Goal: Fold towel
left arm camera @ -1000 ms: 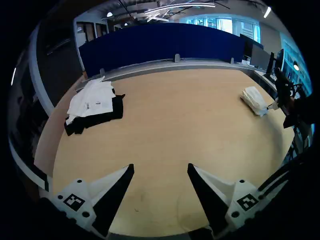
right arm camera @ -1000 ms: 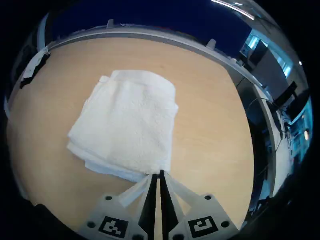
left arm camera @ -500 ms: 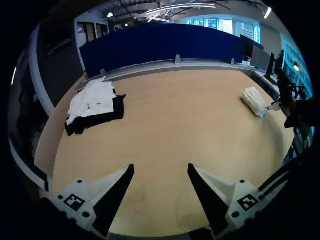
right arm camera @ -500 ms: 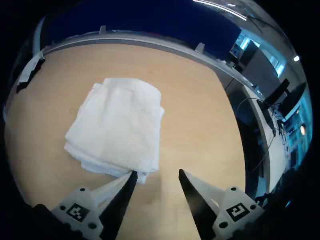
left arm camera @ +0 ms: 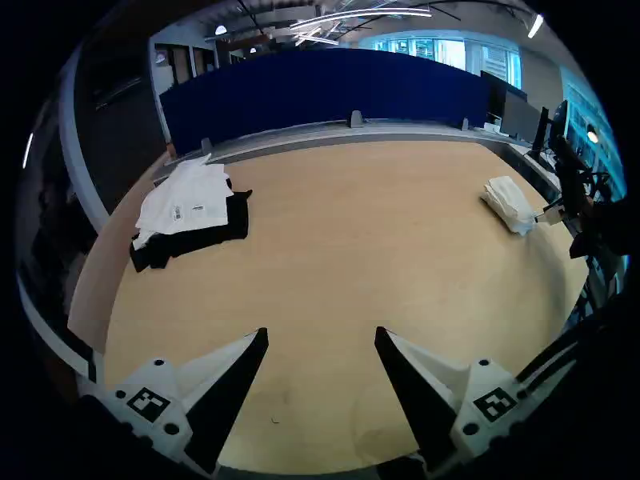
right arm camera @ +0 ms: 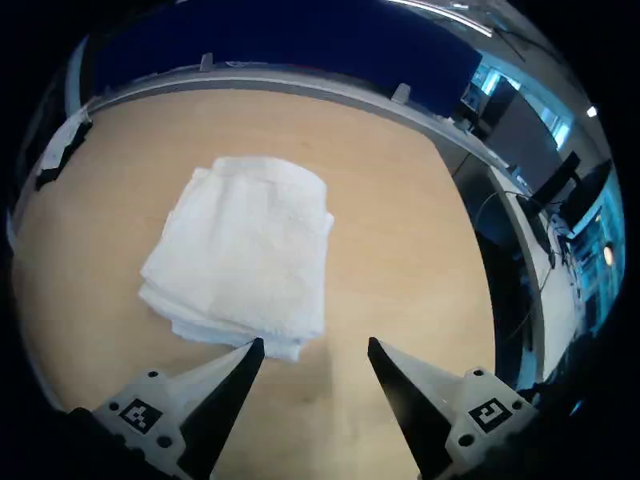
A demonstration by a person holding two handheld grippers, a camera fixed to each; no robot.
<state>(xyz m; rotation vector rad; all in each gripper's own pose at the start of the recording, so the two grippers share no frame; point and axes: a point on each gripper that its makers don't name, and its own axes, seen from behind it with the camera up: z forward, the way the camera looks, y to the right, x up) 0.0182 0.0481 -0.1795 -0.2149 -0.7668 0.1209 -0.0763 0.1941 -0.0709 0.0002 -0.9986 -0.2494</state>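
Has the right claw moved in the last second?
Yes. The right gripper has opened and drawn back a little: the folded white towel on the table, pinched at its near corner before, now lies free just ahead of its fingers.

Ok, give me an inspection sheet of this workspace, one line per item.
Surface: light wooden tabletop, flat, no spills seen.
Job's things: white towel, folded into a stacked rectangle, lying flat near the table's right end.
Clutter: pile of white and black clothes at the far left of the table, well apart from the towel.
Grippers: left gripper open over bare wood, holding nothing; right gripper open, one fingertip at the towel's near edge, contact cannot be told.
Cables: thin cables off the table's right edge, none on the surface.
Surroundings: blue partition behind the table, monitors to the right.
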